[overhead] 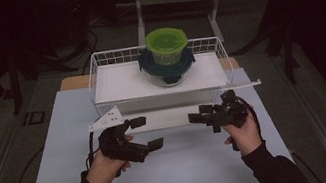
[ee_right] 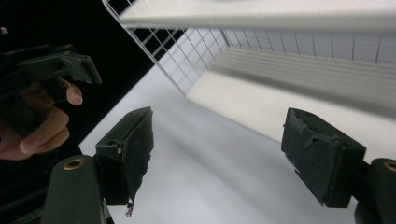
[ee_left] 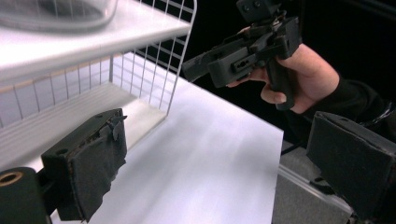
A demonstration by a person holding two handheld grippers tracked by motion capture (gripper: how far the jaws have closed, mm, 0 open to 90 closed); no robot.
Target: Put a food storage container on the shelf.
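Containers [overhead: 165,56] sit stacked on the top shelf of the wire rack [overhead: 97,77], far centre of the bench [overhead: 165,172]: a green-lidded tub on a larger, dark-lidded glass bowl. Nothing grips them; they are well apart from both claws.

Left claw [overhead: 146,133] hangs near the rack's near-left corner, jaws spread, nothing between them. The left claw view confirms this: pads [ee_left: 93,168] wide apart, bare bench below.

Right claw [overhead: 200,116] hangs near the rack's near-right side, jaws also spread and empty; pads [ee_right: 135,149] are well separated in the right claw view, facing the lower shelf.

Judgement: work is at the approach stage. No contact made, stack not yet lifted or separated. Left to do: reach the top shelf, close on a container, move it. Both claws sit below shelf level and point inward, so each must rise first.
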